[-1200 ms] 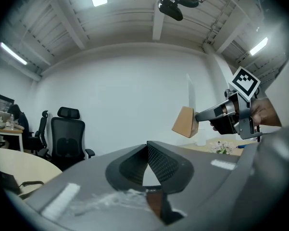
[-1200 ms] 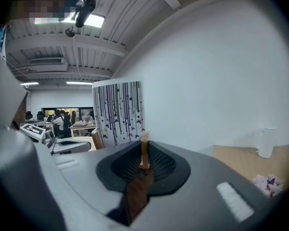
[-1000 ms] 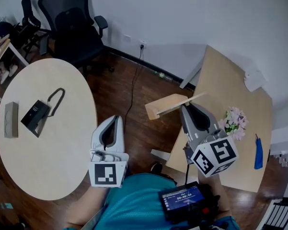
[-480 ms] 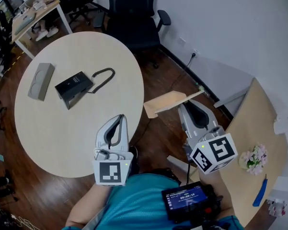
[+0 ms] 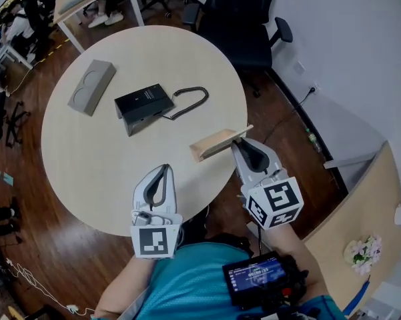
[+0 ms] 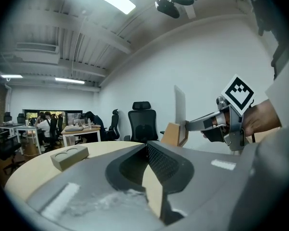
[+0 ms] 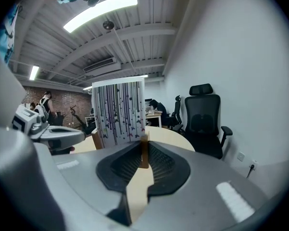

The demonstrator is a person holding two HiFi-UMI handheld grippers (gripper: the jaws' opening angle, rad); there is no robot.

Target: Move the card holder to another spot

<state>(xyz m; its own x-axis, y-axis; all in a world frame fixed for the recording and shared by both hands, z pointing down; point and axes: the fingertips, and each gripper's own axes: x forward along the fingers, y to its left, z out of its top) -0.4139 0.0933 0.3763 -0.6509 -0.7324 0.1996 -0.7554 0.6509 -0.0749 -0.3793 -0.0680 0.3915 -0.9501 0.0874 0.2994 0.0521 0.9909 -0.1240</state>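
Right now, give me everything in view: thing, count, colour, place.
round table: 1, pale beige, centre of the head view
card holder: 1, light wood, over the table's right edge
striped card: 1, white with dark streaks, upright in the card holder
black device: 1, black with a coiled cord, on the table's far half
grey block: 1, grey with two round recesses, left of the black device
office chair: 1, black, beyond the table
second table: 1, light wood, lower right
flowers: 1 bunch, pinkish white, on the second table
screen: 1, black, at the person's chest
left tongs: shut, empty, over the table's near edge
right tongs: shut on the card holder
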